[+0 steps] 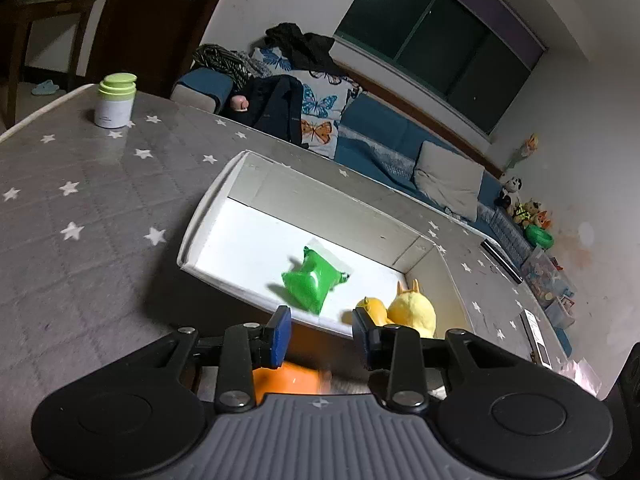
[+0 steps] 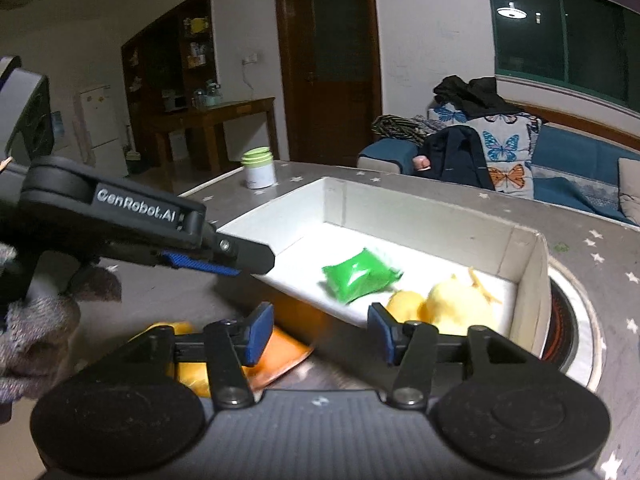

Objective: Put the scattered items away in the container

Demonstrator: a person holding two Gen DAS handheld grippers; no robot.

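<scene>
Left gripper (image 1: 321, 330) jaws wide, empty, hovering above near wall of white box (image 1: 208, 216). Green packet (image 1: 310, 282) blurred inside box, yellow plush (image 1: 412, 312) right of it. Right gripper (image 2: 318, 334) jaws wide, empty; orange packet (image 2: 280, 354) on table below, likely next pick. Green-lidded jar (image 1: 115, 100) far left.

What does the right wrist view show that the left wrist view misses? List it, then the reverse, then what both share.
Only the right wrist view: the left gripper from the side, a yellow item beside the orange packet, a wooden desk.
Only the left wrist view: stuffed toys by the far wall.
Both: the white box holding the green packet and yellow plush, the green-lidded jar, the sofa.
</scene>
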